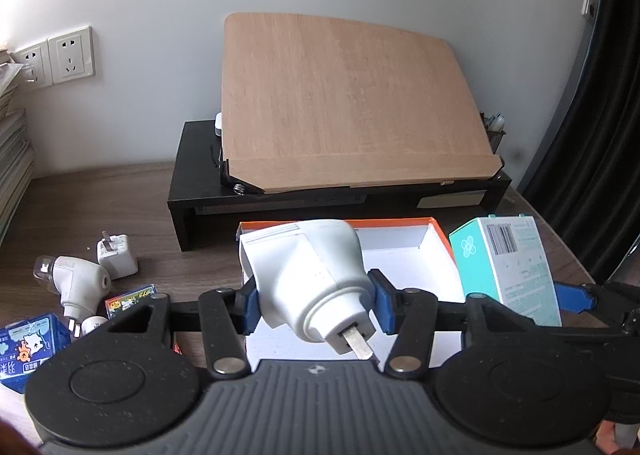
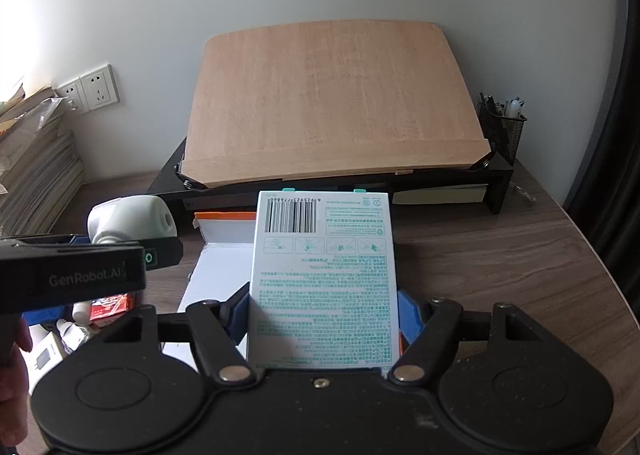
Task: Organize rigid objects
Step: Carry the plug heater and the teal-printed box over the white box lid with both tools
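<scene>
Left wrist view, nearest first: the left gripper (image 1: 316,305) pinches a white plug-in device (image 1: 308,275) between its blue pads, prongs pointing back toward the camera, held above the open orange-edged box (image 1: 400,255) on the worktop (image 1: 120,207). Just to the right, the right gripper (image 2: 324,313) is clamped on a white-and-teal carton (image 2: 324,275), barcode end away from the camera, also raised over the box's right side. The box's white floor looks bare where it shows, so by my reading nothing has been packed yet and both held things are about to go in. Left of the box, more loose things wait on the worktop: a second plug-in device with a clear bulb (image 1: 74,283), a small white charger (image 1: 118,257), a little colourful pack (image 1: 130,299) and a blue printed box (image 1: 28,343). These look like the remaining work. Farther back stands a black riser shelf (image 1: 192,191) carrying a tilted wooden board (image 1: 340,103), with a mesh pen holder (image 2: 502,131) at its right end and wall sockets (image 1: 72,55) behind.
</scene>
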`<act>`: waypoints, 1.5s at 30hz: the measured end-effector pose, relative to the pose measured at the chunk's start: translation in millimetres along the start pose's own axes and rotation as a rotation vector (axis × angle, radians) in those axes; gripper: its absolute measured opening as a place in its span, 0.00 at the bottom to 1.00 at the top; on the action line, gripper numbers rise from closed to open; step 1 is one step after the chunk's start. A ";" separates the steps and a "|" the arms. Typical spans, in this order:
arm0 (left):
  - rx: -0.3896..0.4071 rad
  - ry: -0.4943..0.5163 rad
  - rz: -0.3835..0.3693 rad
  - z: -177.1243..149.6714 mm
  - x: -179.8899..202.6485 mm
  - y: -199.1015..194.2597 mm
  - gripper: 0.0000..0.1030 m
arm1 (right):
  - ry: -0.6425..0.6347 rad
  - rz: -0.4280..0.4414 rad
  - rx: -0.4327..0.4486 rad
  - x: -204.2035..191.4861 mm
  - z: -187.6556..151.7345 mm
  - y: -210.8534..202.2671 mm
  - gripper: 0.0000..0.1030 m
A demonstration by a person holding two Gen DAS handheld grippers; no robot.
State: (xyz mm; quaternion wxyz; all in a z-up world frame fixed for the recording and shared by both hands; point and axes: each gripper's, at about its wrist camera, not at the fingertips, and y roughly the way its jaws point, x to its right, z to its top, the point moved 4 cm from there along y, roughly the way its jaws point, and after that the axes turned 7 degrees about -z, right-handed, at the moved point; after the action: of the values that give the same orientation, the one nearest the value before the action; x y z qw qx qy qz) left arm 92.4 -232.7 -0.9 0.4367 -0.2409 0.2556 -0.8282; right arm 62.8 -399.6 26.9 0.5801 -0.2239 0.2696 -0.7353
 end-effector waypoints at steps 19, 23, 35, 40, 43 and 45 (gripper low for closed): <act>-0.023 -0.019 0.058 5.3 -4.3 18.3 0.52 | -0.025 0.026 -0.003 -6.8 13.7 28.8 0.81; -0.025 -0.029 0.060 7.3 -6.9 20.1 0.52 | -0.031 0.022 -0.006 -8.2 14.5 30.9 0.81; -0.026 -0.037 0.067 5.4 -8.4 22.5 0.52 | -0.043 0.017 -0.011 -13.3 13.5 36.2 0.81; -0.028 -0.045 0.070 2.2 -9.4 21.8 0.52 | -0.044 0.015 -0.016 -16.2 10.3 36.3 0.82; -0.031 -0.045 0.069 0.8 -9.8 21.0 0.52 | -0.046 0.013 -0.020 -17.2 8.7 36.2 0.82; -0.033 -0.045 0.069 0.5 -10.1 20.5 0.52 | -0.048 0.012 -0.022 -17.9 8.0 36.2 0.82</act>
State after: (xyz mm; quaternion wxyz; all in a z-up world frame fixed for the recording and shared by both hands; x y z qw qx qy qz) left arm 110.1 -234.2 -15.3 0.4666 -0.2576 0.2675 -0.8027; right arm 98.5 -389.8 8.9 0.5881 -0.2462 0.2653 -0.7233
